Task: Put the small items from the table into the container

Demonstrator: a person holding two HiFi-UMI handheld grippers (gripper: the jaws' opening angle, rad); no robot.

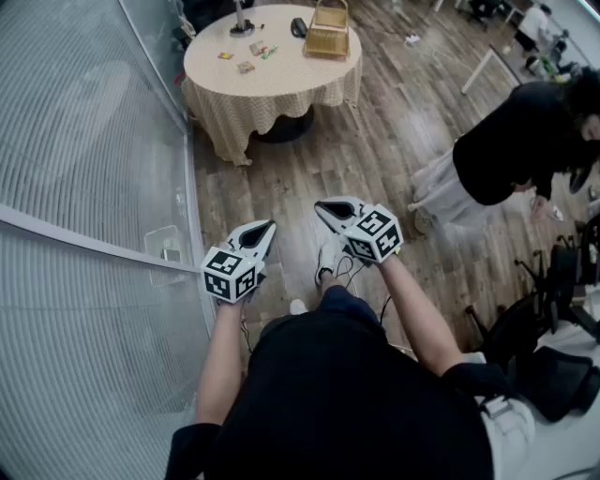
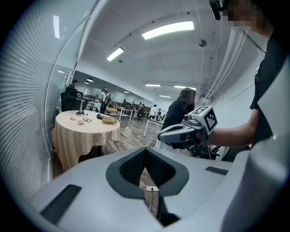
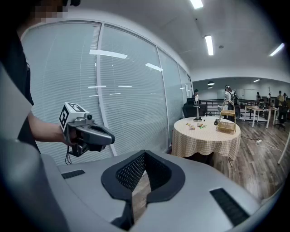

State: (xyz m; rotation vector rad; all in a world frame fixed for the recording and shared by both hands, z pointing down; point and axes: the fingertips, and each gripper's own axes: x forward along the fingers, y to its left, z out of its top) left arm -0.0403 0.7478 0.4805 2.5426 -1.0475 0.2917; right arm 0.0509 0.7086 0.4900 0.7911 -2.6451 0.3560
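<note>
A round table with a checked cloth [image 1: 281, 89] stands far ahead across the wooden floor. Several small items [image 1: 247, 56] lie on its left part, and a wicker basket [image 1: 327, 37] sits at its right edge. My left gripper [image 1: 268, 228] and right gripper [image 1: 322, 207] hang side by side in front of my body, well short of the table, both shut and holding nothing. The left gripper view shows the table [image 2: 86, 129], the basket [image 2: 109, 120] and the right gripper [image 2: 174, 134]. In the right gripper view are the table [image 3: 206, 136], the basket [image 3: 226, 126] and the left gripper [image 3: 99, 135].
A glass wall with blinds [image 1: 75, 187] runs along the left. A person in black [image 1: 511, 150] bends over at the right, with dark chairs [image 1: 553, 319] nearer me. A black object [image 1: 298, 27] and a small stand [image 1: 242, 24] also sit on the table.
</note>
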